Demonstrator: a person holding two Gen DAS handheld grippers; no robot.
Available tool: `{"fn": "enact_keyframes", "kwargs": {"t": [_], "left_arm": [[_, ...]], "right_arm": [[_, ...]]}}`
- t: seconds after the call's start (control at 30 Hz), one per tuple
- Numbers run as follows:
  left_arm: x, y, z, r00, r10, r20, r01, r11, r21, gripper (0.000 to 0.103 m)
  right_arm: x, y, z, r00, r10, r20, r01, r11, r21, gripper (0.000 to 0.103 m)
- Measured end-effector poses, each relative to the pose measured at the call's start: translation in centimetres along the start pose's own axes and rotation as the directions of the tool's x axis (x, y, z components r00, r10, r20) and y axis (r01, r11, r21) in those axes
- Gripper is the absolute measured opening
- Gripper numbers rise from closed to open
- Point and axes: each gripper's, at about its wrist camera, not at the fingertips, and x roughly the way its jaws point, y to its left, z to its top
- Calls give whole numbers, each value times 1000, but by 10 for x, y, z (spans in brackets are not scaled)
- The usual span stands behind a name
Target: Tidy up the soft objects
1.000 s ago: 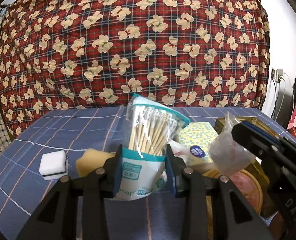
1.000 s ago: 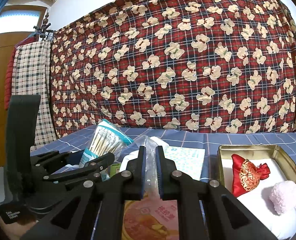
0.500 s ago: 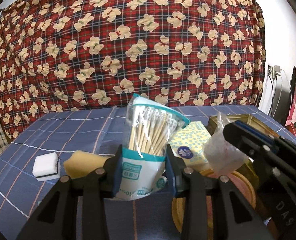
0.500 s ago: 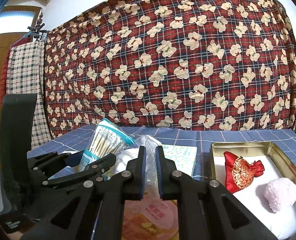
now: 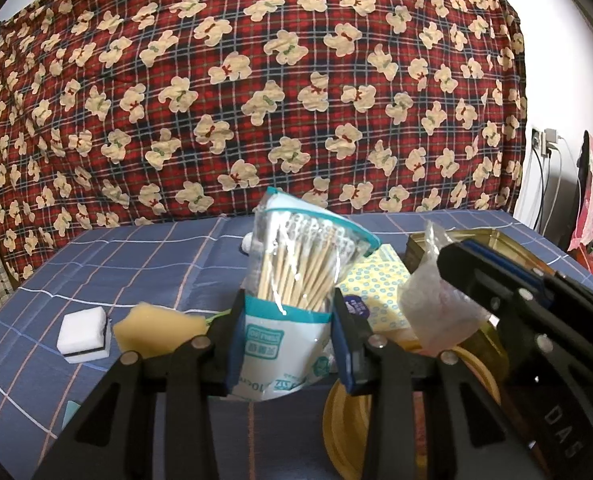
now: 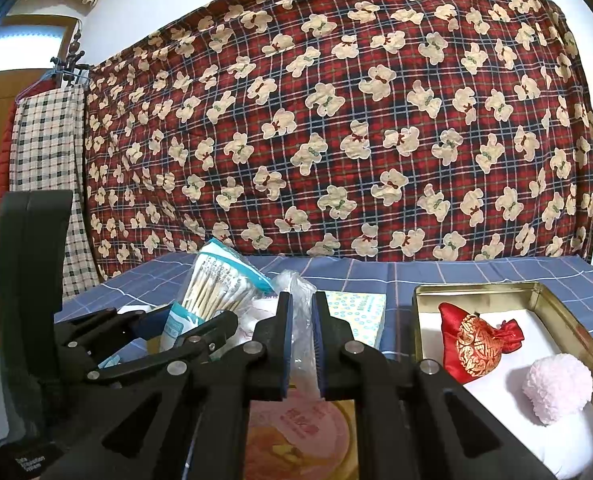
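Two grippers: the left gripper (image 5: 286, 344) and the right gripper (image 6: 301, 344). One bag of cotton swabs (image 5: 296, 280) sits between the left gripper's fingers, and one clear plastic bag (image 6: 298, 320) between the right gripper's. Two sponges lie left of the left gripper: one white sponge (image 5: 83, 334) and one yellow sponge (image 5: 158, 330). One patterned tissue pack (image 6: 356, 316) lies ahead of the right gripper. To its right stands one gold tin (image 6: 476, 290), holding one red pouch (image 6: 476, 342) and one pink pompom (image 6: 556, 388).

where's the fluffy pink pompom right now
In the right wrist view, the fluffy pink pompom lies at lower right inside the gold metal tin, on its white lining, just right of the red embroidered satin pouch.
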Motion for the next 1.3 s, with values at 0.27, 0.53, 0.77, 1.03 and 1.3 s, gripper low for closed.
{"fn": "enact_keyframes", "kwargs": {"t": [0.27, 0.53, 0.77, 1.03, 1.3], "left_arm": [[-1, -3, 0, 1000, -1, 2, 1, 1000, 0, 36], [-2, -6, 0, 1000, 6, 15, -5, 1000, -10, 36], [-3, -6, 0, 1000, 3, 15, -3, 1000, -10, 36], [-3, -10, 0, 999, -35, -4, 35, 999, -29, 36], [-4, -19, 3, 999, -47, -9, 47, 999, -25, 36]], "right_arm": [[0, -1, 0, 1000, -2, 2, 2, 1000, 0, 11], [-3, -5, 1, 1000, -4, 10, 4, 1000, -2, 11], [-6, -9, 3, 1000, -9, 14, 9, 1000, 4, 11], [-10, -11, 4, 999, 2, 39, -2, 1000, -1, 11], [-12, -16, 4, 999, 11, 50, -12, 1000, 17, 11]]}}
